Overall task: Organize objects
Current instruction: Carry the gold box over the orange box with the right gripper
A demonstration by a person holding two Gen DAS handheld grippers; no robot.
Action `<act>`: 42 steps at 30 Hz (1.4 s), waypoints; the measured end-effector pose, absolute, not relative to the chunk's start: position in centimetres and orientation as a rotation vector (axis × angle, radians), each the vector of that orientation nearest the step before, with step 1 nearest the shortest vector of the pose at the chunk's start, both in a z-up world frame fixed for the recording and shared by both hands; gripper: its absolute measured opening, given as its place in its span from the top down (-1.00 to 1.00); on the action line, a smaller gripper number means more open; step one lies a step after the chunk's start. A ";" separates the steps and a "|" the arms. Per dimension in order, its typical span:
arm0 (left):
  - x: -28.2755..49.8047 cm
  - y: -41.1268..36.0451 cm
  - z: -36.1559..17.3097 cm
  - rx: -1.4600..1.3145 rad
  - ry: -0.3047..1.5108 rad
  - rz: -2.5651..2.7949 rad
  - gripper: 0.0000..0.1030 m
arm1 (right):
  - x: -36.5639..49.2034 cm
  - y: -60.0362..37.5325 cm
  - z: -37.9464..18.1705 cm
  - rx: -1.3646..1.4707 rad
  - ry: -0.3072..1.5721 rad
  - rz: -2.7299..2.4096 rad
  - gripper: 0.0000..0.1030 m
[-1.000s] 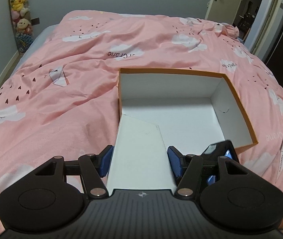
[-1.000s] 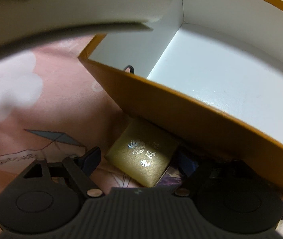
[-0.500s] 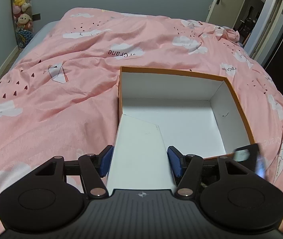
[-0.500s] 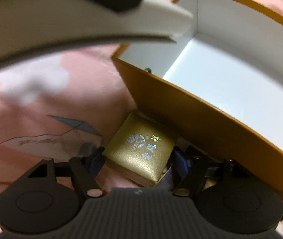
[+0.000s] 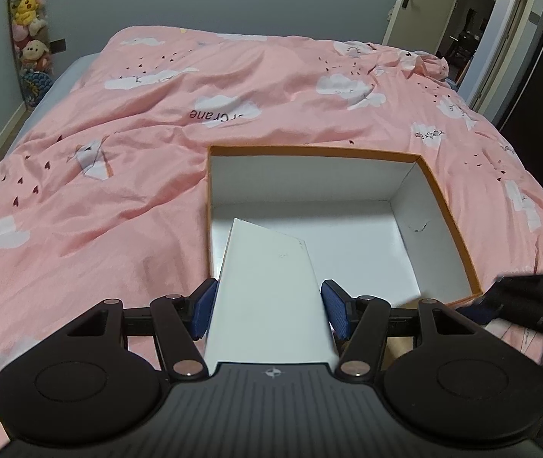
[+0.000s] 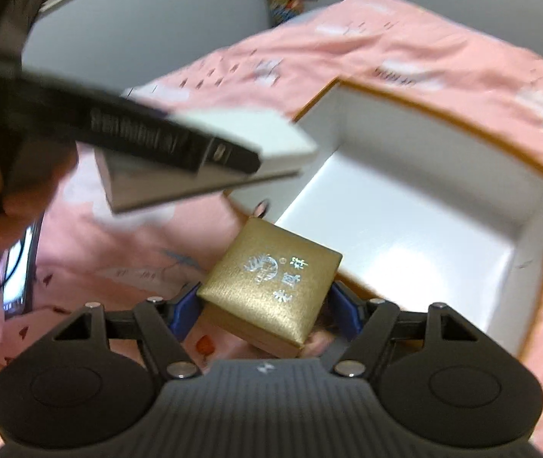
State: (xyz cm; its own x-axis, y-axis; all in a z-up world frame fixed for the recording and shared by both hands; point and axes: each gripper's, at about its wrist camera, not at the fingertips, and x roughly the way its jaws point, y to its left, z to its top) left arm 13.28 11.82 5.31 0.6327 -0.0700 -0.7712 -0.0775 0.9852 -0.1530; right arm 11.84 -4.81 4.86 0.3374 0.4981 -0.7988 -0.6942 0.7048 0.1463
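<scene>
My left gripper (image 5: 269, 307) is shut on a flat white box (image 5: 267, 286) and holds it over the near left edge of an open orange box with a white inside (image 5: 351, 244). My right gripper (image 6: 265, 311) is shut on a small gold box with silver lettering (image 6: 271, 286), lifted above the bedcover beside the orange box's (image 6: 424, 225) near corner. The white box (image 6: 233, 133) and the left gripper show blurred in the right wrist view. The right gripper shows blurred at the right edge of the left wrist view (image 5: 531, 301).
A pink bedcover with clouds (image 5: 118, 175) spreads all around the orange box. Stuffed toys (image 5: 29, 19) hang on the far left wall. A door (image 5: 409, 7) stands open at the far right. A phone-like screen (image 6: 19, 271) lies on the bed at the left.
My right gripper has closed on the gold box and lifted it from beside the orange box's wall. My left gripper with the white box has risen slightly.
</scene>
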 end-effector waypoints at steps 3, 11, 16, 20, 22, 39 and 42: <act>14.2 11.1 5.3 -0.173 0.880 -0.002 -0.32 | 13.5 -5.5 6.5 -0.196 0.916 0.732 -0.41; 18.4 7.8 2.5 -0.160 0.899 0.048 -0.32 | 20.3 -10.2 5.3 -0.096 0.912 0.557 -0.41; 20.3 6.5 -0.7 -0.080 0.980 0.077 -0.32 | 22.8 -10.7 3.1 -0.104 0.969 0.516 -0.41; 20.9 6.6 -2.4 -0.047 1.036 0.110 -0.32 | 23.2 -11.4 2.1 -0.110 1.010 0.498 -0.41; 21.0 6.7 -2.4 -0.046 1.043 0.122 -0.32 | 23.8 -11.2 1.5 -0.105 1.026 0.490 -0.41; 22.6 7.6 -3.8 -0.004 1.092 0.198 -0.40 | 25.3 -10.4 -0.2 -0.122 1.092 0.505 -0.41; 22.5 7.4 -3.8 0.046 1.073 0.214 -0.51 | 25.4 -10.4 -0.3 -0.116 1.098 0.505 -0.41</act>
State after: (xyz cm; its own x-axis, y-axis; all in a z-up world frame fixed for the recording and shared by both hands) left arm 22.45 7.43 -3.83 0.4590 0.1957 -0.8666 -0.1512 0.9784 0.1408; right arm 25.37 -10.44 -0.35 0.3548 0.3337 -0.8734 -0.4459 0.8815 0.1556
